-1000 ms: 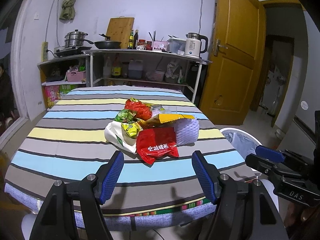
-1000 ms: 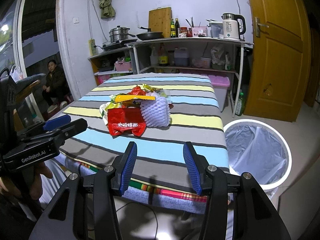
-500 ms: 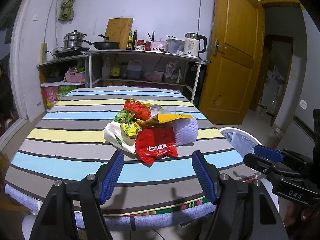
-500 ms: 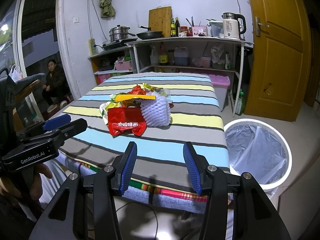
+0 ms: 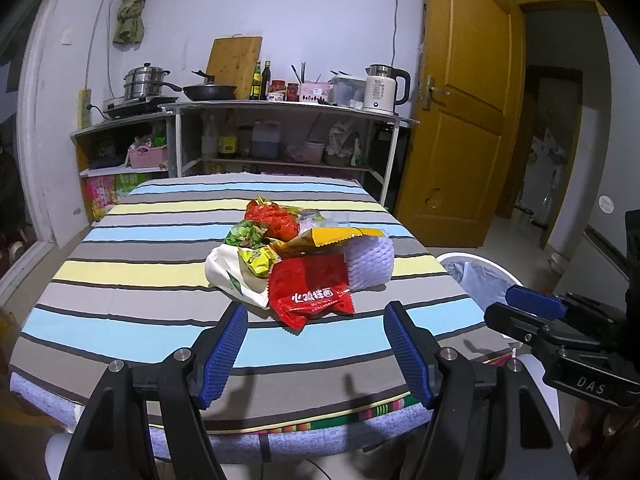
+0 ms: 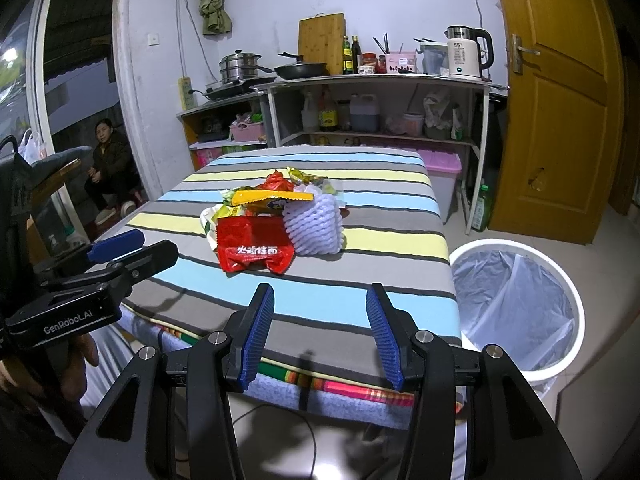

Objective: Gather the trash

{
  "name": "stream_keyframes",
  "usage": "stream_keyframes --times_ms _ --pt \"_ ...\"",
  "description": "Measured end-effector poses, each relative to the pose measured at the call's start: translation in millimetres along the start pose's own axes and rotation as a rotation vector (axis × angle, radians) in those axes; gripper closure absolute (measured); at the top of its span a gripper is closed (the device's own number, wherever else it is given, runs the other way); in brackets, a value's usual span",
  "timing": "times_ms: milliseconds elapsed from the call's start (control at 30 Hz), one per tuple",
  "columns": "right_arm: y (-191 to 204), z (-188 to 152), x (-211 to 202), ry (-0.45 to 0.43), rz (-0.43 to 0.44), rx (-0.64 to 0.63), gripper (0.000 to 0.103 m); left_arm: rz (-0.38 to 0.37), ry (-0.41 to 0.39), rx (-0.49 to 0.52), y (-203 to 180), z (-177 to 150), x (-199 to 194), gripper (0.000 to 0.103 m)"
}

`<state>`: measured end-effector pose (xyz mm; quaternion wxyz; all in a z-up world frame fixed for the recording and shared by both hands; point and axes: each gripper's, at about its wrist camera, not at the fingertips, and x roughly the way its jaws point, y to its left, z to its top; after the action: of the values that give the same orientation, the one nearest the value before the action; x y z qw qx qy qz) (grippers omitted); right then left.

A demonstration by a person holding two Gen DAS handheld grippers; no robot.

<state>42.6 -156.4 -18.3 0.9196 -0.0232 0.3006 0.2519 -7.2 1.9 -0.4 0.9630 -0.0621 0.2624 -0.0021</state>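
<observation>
A pile of trash lies mid-table: a red noodle wrapper (image 5: 310, 286) (image 6: 254, 246) in front, a white foam fruit net (image 5: 370, 262) (image 6: 314, 226), a yellow snack bag (image 5: 340, 236), a white bag (image 5: 226, 272) and red and green wrappers behind. My left gripper (image 5: 316, 330) is open and empty, above the table's near edge, short of the pile. My right gripper (image 6: 320, 312) is open and empty, at the near right corner of the table. A white bin (image 6: 516, 304) lined with a clear bag stands on the floor right of the table.
The striped tablecloth (image 5: 120, 272) covers the table. Kitchen shelves (image 5: 280, 136) with pots, bottles and a kettle stand behind it. A yellow door (image 5: 468, 120) is at the right. A person (image 6: 106, 168) sits at the far left.
Almost nothing has changed; both grippers stay open and hover in place, the left view shifting only slightly.
</observation>
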Motion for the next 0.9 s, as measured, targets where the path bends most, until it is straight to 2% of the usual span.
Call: stream_keyframes --times_ms 900 --pt "-0.8 1.0 1.2 0.004 -0.001 0.000 0.054 0.017 0.010 0.009 -0.4 -1.1 1.0 0.033"
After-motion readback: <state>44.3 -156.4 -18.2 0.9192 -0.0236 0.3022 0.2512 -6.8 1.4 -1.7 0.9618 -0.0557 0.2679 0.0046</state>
